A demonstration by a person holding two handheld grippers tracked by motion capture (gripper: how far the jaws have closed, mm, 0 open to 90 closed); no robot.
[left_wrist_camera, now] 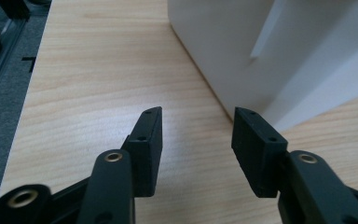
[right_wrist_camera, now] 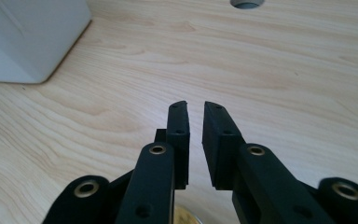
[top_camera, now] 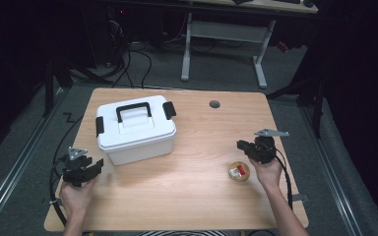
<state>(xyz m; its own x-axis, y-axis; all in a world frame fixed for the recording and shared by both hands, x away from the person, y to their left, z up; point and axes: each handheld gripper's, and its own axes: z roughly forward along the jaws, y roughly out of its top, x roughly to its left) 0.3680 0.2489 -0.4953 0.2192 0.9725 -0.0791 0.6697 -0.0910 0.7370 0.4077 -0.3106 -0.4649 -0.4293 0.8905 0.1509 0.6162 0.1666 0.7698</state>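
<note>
A white lidded box (top_camera: 135, 129) with a black handle and black latches stands on the left half of the wooden table (top_camera: 197, 196). My left gripper (top_camera: 96, 165) hovers just left of its front corner, open, with nothing between its fingers. In the left gripper view (left_wrist_camera: 198, 114) the box wall (left_wrist_camera: 279, 51) rises close ahead on the right. My right gripper (top_camera: 241, 145) is held above the table's right side, pointing left. Its jaws (right_wrist_camera: 196, 106) stand almost together, only a thin slit between them and nothing in it. A small round tan dish (top_camera: 239, 172) with a red and white item lies just below it.
A round cable hole (top_camera: 214, 104) sits near the table's far edge, and the hole (right_wrist_camera: 247, 3) also appears ahead in the right gripper view. The box corner (right_wrist_camera: 28, 37) is far left there. Black cables trail off the table's left edge. A desk frame (top_camera: 226, 44) stands behind.
</note>
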